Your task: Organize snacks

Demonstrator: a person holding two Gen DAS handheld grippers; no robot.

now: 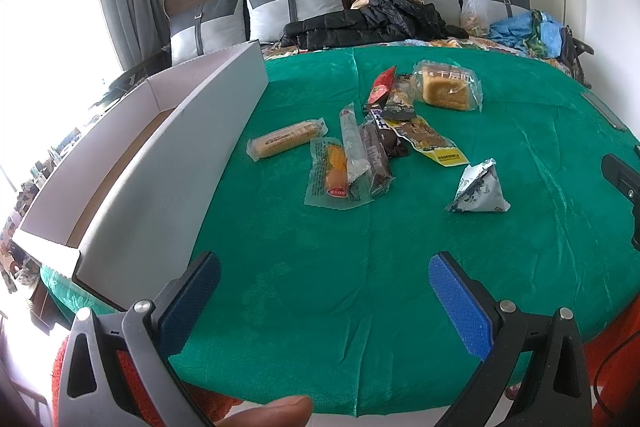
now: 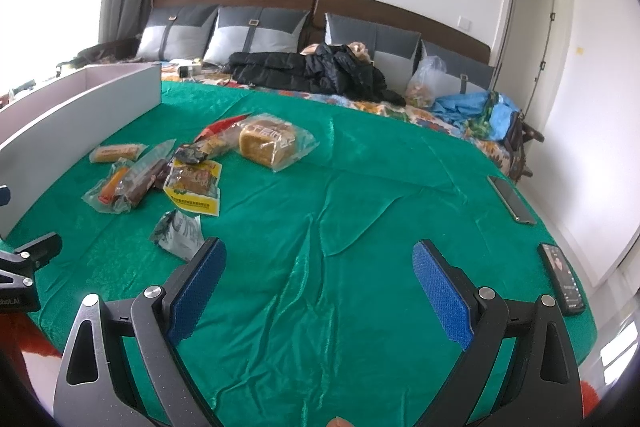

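Several wrapped snacks lie scattered on a green cloth: a roll-shaped cake, a clear sausage pack, a brown bar, a yellow-edged pack, a boxed sponge cake and a triangular white pouch. A white open box stands at the left. My left gripper is open, well short of the snacks, holding nothing. My right gripper is open too, with the triangular pouch just beyond its left finger and the sponge cake farther off.
The cloth covers a bed with grey pillows, a black jacket, a plastic bag and blue clothes at the headboard. Two phones lie on the right edge. A fingertip shows at the bottom.
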